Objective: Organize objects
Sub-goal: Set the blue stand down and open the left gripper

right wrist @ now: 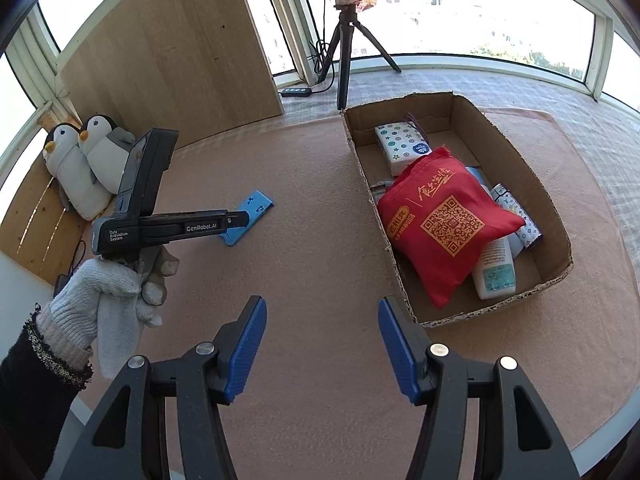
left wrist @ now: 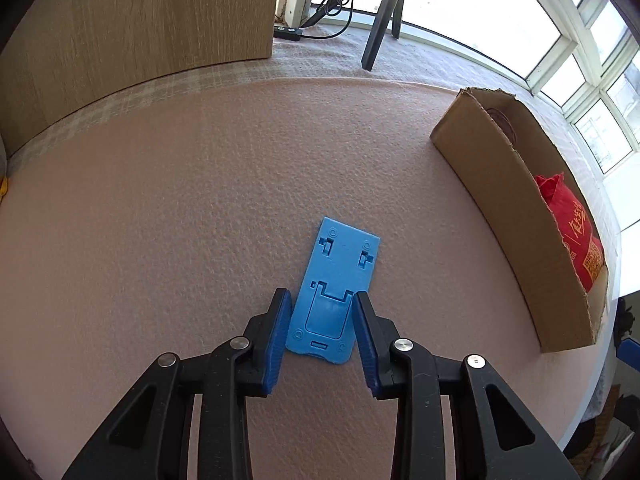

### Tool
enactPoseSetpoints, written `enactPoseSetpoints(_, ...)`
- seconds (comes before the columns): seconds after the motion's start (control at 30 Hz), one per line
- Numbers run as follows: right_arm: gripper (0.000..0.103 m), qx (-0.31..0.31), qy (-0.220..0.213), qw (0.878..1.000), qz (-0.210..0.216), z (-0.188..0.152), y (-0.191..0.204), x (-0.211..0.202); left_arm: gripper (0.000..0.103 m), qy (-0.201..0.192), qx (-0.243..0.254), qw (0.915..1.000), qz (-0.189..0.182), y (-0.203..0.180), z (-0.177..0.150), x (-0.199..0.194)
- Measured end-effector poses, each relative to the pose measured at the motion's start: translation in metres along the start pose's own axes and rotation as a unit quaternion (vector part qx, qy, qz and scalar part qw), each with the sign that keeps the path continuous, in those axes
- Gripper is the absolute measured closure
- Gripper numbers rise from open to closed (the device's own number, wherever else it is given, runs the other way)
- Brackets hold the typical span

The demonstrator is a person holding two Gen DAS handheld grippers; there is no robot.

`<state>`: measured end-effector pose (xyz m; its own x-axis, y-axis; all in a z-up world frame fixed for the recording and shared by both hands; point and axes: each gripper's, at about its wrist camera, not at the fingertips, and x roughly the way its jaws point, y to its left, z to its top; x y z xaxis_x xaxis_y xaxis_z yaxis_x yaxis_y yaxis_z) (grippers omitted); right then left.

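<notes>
Blue plastic phone stand lies flat on the pink-covered tabletop, its near end between the pads of the left tool, whose jaws sit close on either side; I can't tell if they press it. The right tool hangs half open and empty beside the cardboard box holding a red bag.

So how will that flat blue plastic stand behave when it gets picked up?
The blue stand looks like thin moulded plastic, so probably stiff and light. Lying flat on the pink mat, its low edges may slip from the jaws. It won't roll.
</notes>
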<state>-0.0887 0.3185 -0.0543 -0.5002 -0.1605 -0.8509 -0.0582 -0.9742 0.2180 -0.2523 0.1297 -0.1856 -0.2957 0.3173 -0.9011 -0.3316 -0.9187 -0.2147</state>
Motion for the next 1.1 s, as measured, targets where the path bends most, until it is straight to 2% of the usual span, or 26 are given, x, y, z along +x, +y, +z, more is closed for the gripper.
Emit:
enactPoseSetpoints(0.2, 0.049, -0.003, 0.002, 1.0, 0.002, 0.002, 0.001, 0.003, 0.07, -0.006, 0.014, 0.9999, 0.006, -0.017, -0.025, -0.008)
enactPoseSetpoints(0.27, 0.049, -0.003, 0.004, 1.0, 0.003, 0.002, 0.001, 0.004, 0.076, -0.006, 0.016, 0.9999, 0.004, -0.021, -0.032, -0.01)
enactPoseSetpoints(0.4, 0.049, -0.001, 0.007, 1.0, 0.005, 0.003, -0.002, 0.006, 0.079, 0.001, 0.004, 0.9997, -0.023, -0.024, -0.04, -0.013)
enactPoseSetpoints(0.5, 0.049, -0.001, 0.01, 1.0, 0.006, 0.006, -0.003, 0.009, 0.078, 0.004, -0.005, 0.9996, -0.028, -0.021, -0.037, -0.014)
enactPoseSetpoints(0.53, 0.049, -0.002, 0.01, 1.0, 0.008, 0.007, -0.003, 0.01, 0.076, 0.001, -0.011, 0.9995, -0.03, -0.018, -0.035, -0.017)
enactPoseSetpoints(0.67, 0.049, -0.006, 0.024, 0.999, 0.031, 0.018, 0.003, 0.019, 0.055, -0.021, -0.015, 0.999, -0.036, -0.009, -0.026, -0.028)
enactPoseSetpoints(0.73, 0.049, -0.011, 0.027, 0.999, 0.039, 0.027, 0.009, 0.027, 0.055, -0.024, -0.011, 0.999, -0.035, -0.006, -0.024, -0.031)
enactPoseSetpoints(0.87, 0.048, -0.016, 0.047, 0.997, 0.06, 0.046, 0.021, 0.049, 0.047, -0.03, -0.004, 0.9992, -0.026, -0.002, -0.026, -0.035)
enactPoseSetpoints(1.1, 0.045, -0.005, 0.088, 0.992, 0.088, 0.071, 0.037, 0.09, 0.046, -0.034, -0.004, 0.9987, -0.037, 0.007, -0.033, -0.033)
